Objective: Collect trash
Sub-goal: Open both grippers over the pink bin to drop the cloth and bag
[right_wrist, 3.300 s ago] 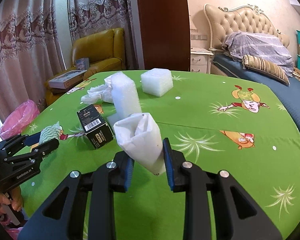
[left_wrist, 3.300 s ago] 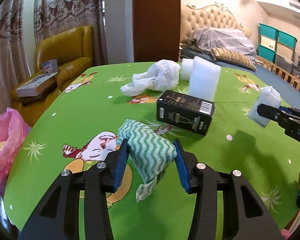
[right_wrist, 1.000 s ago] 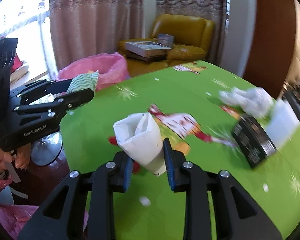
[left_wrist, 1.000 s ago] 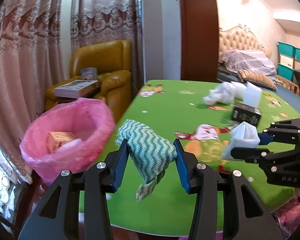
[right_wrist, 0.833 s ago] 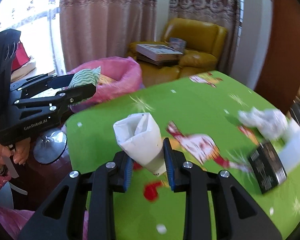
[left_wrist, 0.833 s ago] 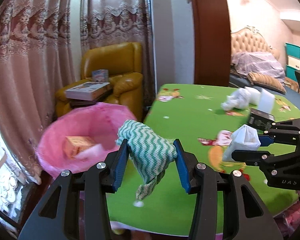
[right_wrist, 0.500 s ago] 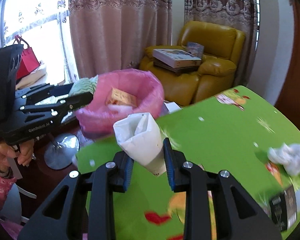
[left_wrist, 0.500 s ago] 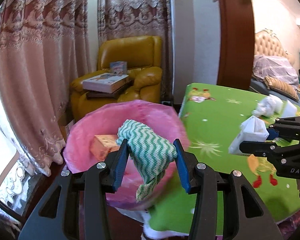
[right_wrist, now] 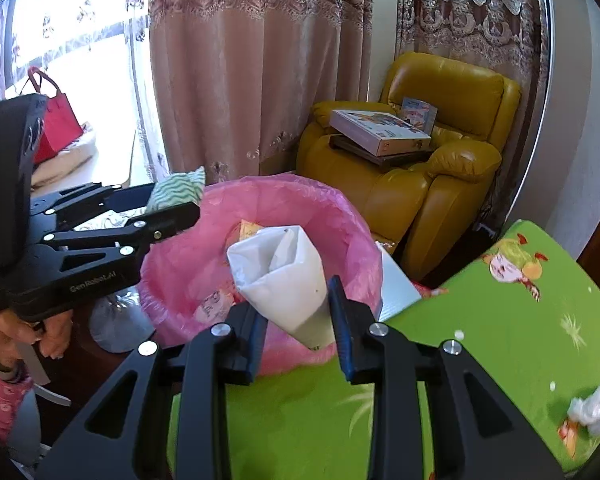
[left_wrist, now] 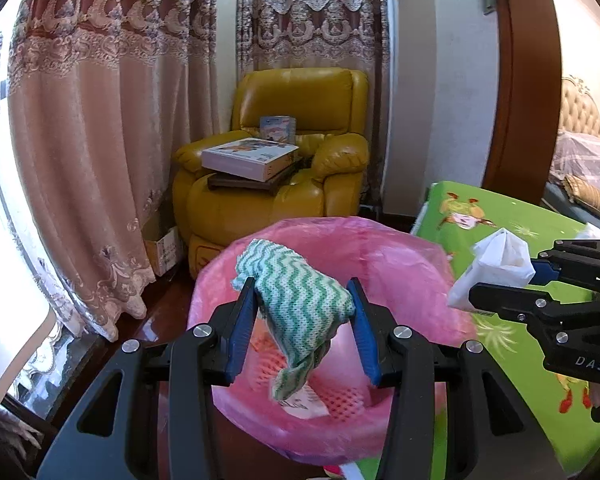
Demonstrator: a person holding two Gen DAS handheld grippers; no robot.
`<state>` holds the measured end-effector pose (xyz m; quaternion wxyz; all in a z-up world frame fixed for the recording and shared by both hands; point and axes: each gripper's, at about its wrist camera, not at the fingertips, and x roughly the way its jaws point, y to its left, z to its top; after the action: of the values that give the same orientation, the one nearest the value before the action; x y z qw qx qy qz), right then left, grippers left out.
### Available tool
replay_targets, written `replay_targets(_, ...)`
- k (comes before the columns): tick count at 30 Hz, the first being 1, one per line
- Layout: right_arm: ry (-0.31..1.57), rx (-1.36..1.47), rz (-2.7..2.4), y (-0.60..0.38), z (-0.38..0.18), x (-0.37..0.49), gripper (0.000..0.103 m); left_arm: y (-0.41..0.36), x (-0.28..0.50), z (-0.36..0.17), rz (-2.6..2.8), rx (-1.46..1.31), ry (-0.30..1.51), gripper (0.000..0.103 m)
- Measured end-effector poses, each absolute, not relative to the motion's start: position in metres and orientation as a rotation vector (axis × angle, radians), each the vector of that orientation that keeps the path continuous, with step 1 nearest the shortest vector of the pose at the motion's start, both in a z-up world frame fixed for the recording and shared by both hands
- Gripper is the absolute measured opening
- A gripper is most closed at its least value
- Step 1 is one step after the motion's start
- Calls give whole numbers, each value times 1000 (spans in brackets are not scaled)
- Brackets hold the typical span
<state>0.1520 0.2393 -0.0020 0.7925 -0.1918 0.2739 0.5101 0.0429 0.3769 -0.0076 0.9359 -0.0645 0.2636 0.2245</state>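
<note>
over pink-lined bin (left_wrist: 396,248), beside green table (right_wrist: 500,340): green zigzag cloth (left_wrist: 300,300) clamped in left gripper (left_wrist: 302,320), hung directly above bin mouth. white paper cone (right_wrist: 284,280) pinched in right gripper (right_wrist: 298,328), held nearer table-side rim. left judged nearer for release.

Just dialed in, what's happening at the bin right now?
The left gripper is shut on a green zigzag cloth, held over the pink-lined trash bin. The right gripper is shut on a white paper cone near the bin's rim. Neither is released yet; some trash already lies inside.
</note>
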Motion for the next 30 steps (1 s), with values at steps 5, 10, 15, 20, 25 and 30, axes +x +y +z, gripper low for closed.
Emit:
replay_targets(5,525,-454,1093,271,2,160,59,399,54,-6,482,-199,529,45)
replay_targets(10,467,-396,1091,261,18,167,71,403,45,0,545,-247,481,83)
replay_targets(15,432,-310,1089,204,32,165,71,379,27,1,569,-185,455,90)
replay_targets(20,447,-300,1019,135,23,163,71,337,26,0,500,-132,467,91)
replay_targets(25,482,-291,916,67,5,166,71,275,49,4,363,-86,474,93)
replay_targets(30,515,-232,770,-14,-7,181,71,214,84,-3,242,-82,495,93)
